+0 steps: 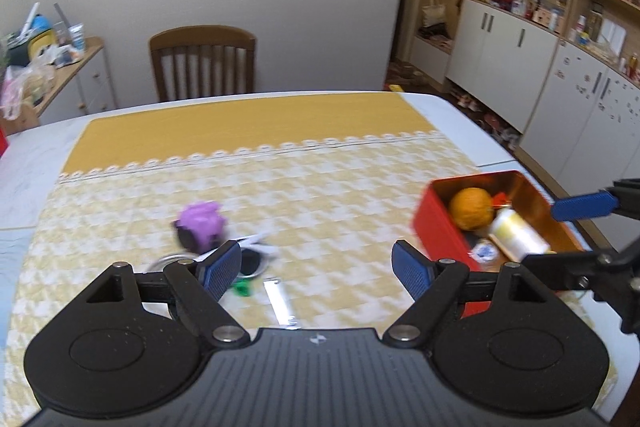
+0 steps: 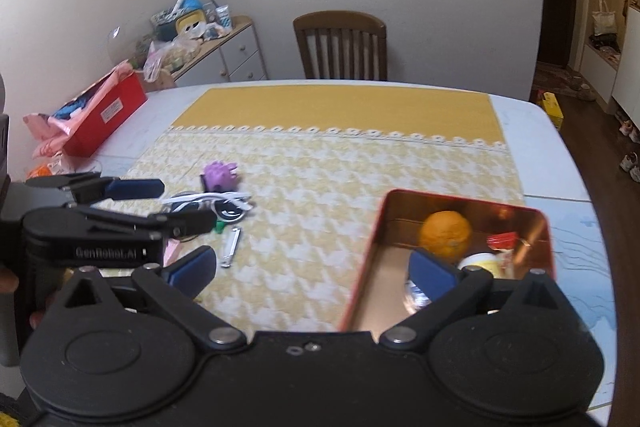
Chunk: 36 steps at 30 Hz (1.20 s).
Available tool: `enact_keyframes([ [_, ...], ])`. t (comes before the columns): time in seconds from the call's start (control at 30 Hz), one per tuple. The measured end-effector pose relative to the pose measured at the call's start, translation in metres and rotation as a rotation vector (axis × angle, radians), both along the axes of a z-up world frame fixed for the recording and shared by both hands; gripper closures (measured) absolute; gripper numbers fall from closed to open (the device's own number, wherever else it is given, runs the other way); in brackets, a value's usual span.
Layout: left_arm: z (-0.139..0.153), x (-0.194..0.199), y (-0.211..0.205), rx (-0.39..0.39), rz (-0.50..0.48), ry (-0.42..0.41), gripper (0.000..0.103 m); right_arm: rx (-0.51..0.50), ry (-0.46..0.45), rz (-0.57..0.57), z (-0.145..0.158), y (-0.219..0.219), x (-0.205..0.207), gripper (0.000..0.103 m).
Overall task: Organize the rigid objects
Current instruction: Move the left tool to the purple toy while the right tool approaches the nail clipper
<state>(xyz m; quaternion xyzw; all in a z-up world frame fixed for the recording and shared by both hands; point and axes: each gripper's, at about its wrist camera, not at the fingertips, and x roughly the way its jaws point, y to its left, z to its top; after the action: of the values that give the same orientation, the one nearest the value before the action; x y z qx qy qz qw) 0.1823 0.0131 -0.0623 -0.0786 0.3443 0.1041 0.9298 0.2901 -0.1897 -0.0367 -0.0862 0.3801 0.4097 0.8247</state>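
Hovering with fingers wide and empty, both grippers — left (image 1: 318, 269), right (image 2: 314, 267) — face the tabletop: a light, stiff, slippery nail clipper (image 1: 280, 301) lies mid-cloth, best pinched across its flat sides; the tin (image 2: 464, 255) waits near the right edge.

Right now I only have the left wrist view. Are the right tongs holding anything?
Observer: No. The right tongs are open and empty. One pad hangs over the red tin.
Operator: Is there room left in the tin? Its near wall blocks my view.
Observer: Yes. The floor along its left wall is bare. The orange sits toward the far end.
Operator: Anything off the left side of my frame?
Observer: A red box with pink material in it sits on the left side of the table.
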Motion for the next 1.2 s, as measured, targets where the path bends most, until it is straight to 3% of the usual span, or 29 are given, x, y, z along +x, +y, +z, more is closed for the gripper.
enact_keyframes([
  [0.33, -0.015, -0.005, 0.075, 0.010, 0.040, 0.024, 0.020, -0.030, 0.024, 0.047, -0.014, 0.060, -0.025, 0.000],
  [0.8, -0.051, 0.045, 0.137, -0.019, 0.015, 0.080, 0.020, -0.085, 0.029, 0.031, -0.052, 0.133, -0.026, 0.004],
  [1.2, -0.078, 0.089, 0.153, -0.081, -0.017, 0.141, 0.020, -0.184, 0.044, 0.019, -0.089, 0.171, -0.014, 0.024],
])
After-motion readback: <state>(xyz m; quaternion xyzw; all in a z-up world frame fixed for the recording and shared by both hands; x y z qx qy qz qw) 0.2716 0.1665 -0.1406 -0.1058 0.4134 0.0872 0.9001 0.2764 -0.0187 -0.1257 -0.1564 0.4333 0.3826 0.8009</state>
